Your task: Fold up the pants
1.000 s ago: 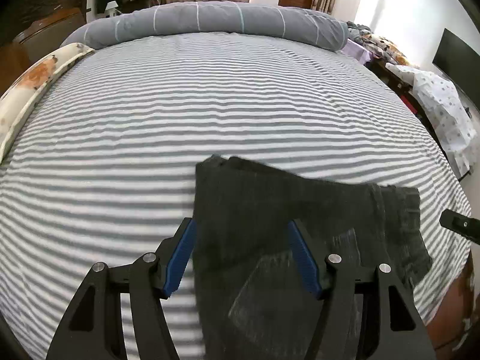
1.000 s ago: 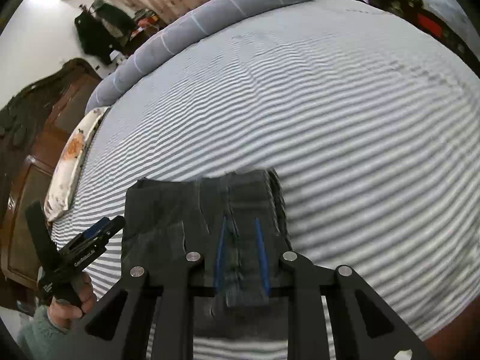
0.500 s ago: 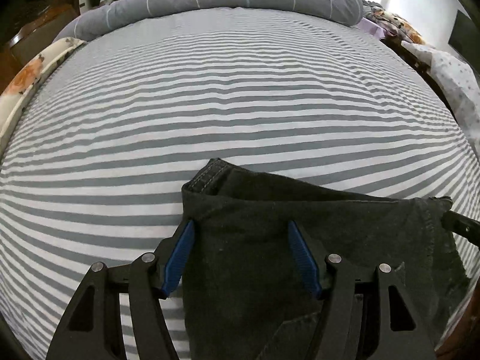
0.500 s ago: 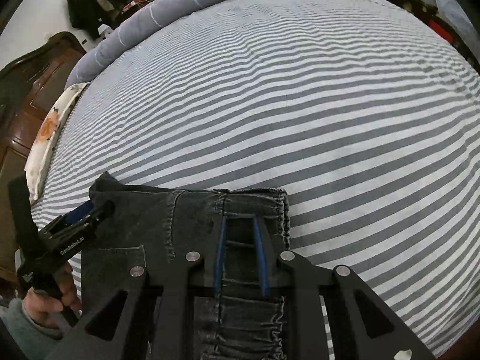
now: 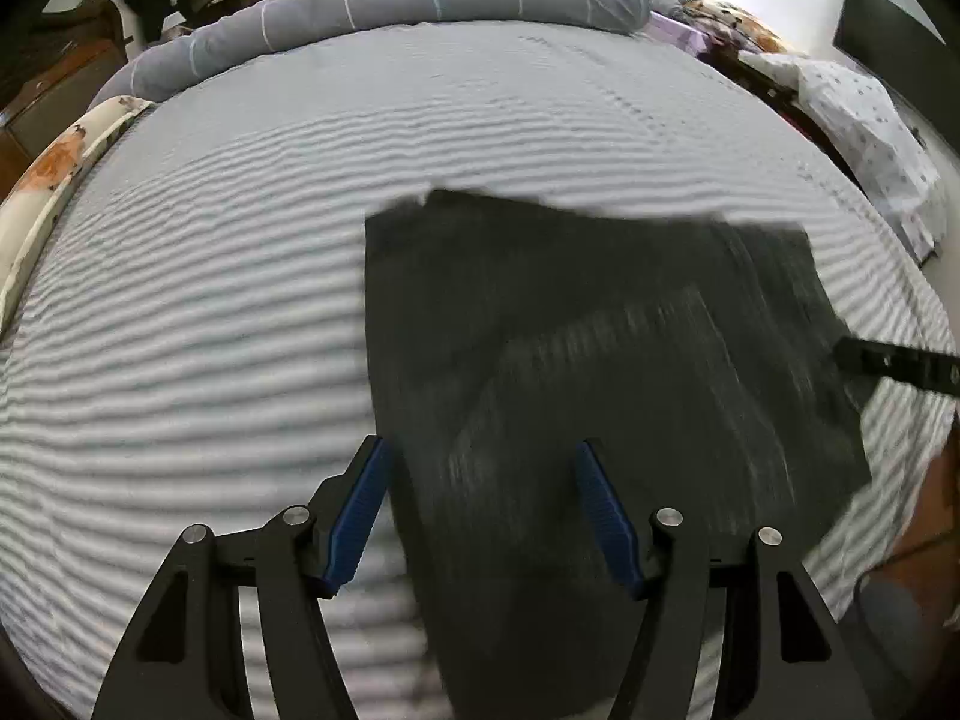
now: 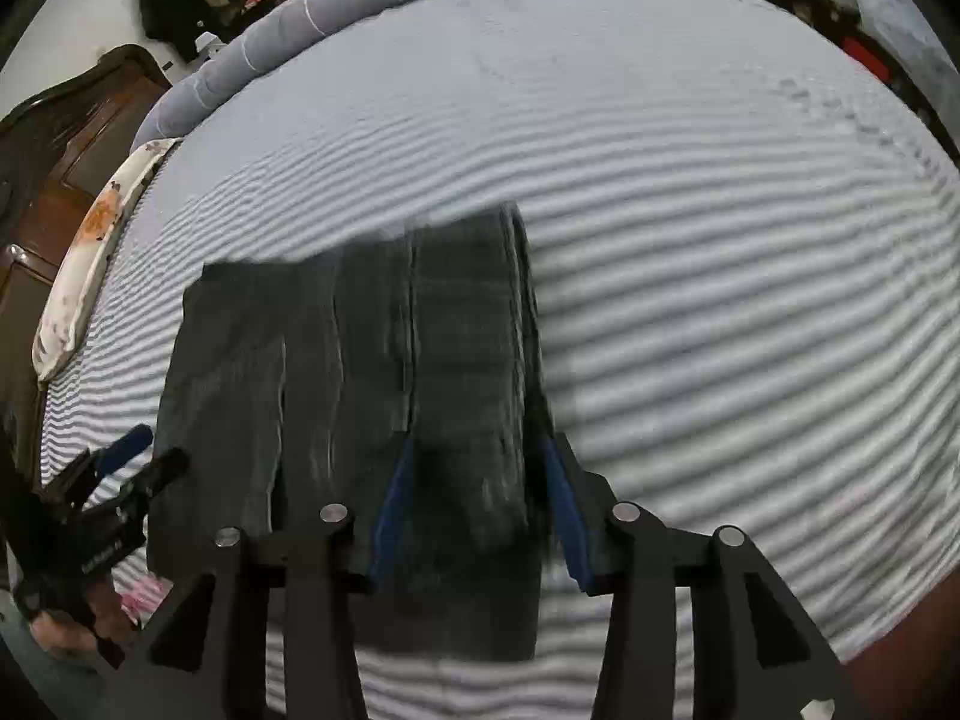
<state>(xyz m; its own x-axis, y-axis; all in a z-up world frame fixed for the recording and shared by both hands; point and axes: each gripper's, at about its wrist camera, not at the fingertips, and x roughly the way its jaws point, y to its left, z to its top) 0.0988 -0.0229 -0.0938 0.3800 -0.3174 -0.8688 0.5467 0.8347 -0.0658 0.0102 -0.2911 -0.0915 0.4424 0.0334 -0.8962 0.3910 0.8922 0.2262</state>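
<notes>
The dark grey pants (image 5: pixel 600 360) lie folded into a rough rectangle on the striped bed (image 5: pixel 240 240). They also show in the right wrist view (image 6: pixel 372 390), with the waistband side on the right. My left gripper (image 5: pixel 483 510) is open above the near left part of the pants, holding nothing. My right gripper (image 6: pixel 477 498) is open, its blue fingers apart on either side of the waistband strip. The left gripper also shows at the left of the right wrist view (image 6: pixel 120 480). The right gripper's finger shows at the right edge of the left wrist view (image 5: pixel 894 360). Both views are motion-blurred.
A rolled grey duvet (image 5: pixel 390 18) lies along the far edge of the bed. A floral pillow (image 5: pixel 54 180) sits at the left edge, by the wooden headboard (image 6: pixel 72 138). Clothes and a spotted cloth (image 5: pixel 870 138) lie beyond the right edge.
My right gripper has opened and let go of the waistband. Both grippers have pulled back and up, so the pants now lie farther away on the bed.
</notes>
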